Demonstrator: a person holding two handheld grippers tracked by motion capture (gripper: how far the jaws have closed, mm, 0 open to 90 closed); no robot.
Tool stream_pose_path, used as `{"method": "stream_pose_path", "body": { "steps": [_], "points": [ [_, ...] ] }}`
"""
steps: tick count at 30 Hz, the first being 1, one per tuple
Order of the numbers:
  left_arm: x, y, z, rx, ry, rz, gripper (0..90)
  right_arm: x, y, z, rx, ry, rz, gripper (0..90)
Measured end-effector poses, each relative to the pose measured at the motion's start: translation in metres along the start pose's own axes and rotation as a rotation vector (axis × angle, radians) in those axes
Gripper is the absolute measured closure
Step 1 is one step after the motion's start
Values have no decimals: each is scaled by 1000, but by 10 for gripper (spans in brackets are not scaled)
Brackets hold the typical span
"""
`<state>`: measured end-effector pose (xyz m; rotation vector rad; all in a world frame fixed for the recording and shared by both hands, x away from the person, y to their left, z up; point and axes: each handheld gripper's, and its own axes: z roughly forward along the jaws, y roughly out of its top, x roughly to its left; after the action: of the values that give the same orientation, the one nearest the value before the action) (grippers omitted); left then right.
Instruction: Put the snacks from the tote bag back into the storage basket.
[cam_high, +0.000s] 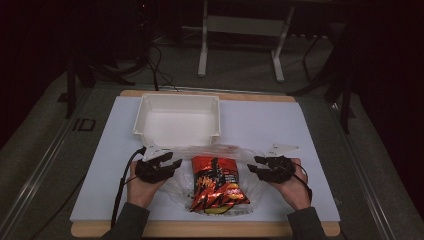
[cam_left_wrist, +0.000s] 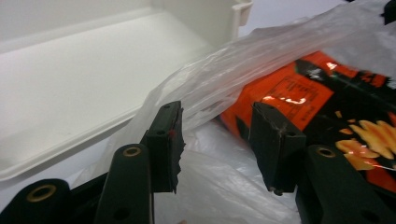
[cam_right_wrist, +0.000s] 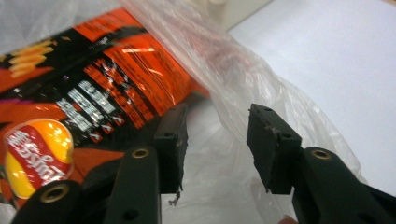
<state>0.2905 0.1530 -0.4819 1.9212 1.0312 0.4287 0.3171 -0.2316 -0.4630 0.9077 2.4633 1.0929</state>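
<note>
Nearest the high camera are two sleeved forearms rising from the bottom edge, each hand carrying a claw. Left claw (cam_high: 167, 165) stands partly open with nothing pinched: in its own view the pads (cam_left_wrist: 169, 140) flank loose film without pressing on it, and the clear plastic bag (cam_high: 220, 152) drapes just ahead of them. Beyond and a little to the left of that claw sits the white tray (cam_high: 145, 112), open side up, its floor bare, close to the bag's far edge.

Between the two claws lies the red snack packet (cam_high: 215, 182), inside the clear bag, flat on the white table (cam_high: 310, 150). It looks light and puffy; its foil is glossy, so it would likely slide against the film and crush if squeezed across the middle. The bag itself is thin, limp and slippery, and it will sag rather than hold a shape.

Right claw (cam_high: 257, 167) is likewise partly open and empty, its pads (cam_right_wrist: 267, 140) on either side of a gathered fold of film, not clamped on it.

Best hold, I judge, is the bunched film at the bag's far rim, just in front of each claw, one side apiece, so the packet hangs in a sling rather than being pinched.
</note>
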Motion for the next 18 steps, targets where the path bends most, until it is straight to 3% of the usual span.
{"method": "stream_pose_path", "body": {
  "steps": [7, 18],
  "points": [
    [-5, 0, -5, -13, -30, 10, 536, 9, 1, -3, -22, 10, -22, 551],
    [-16, 1, -18, -52, -108, 24, 526, 16, -7, 0, -15, 18, -8, 549]
  ]
}}
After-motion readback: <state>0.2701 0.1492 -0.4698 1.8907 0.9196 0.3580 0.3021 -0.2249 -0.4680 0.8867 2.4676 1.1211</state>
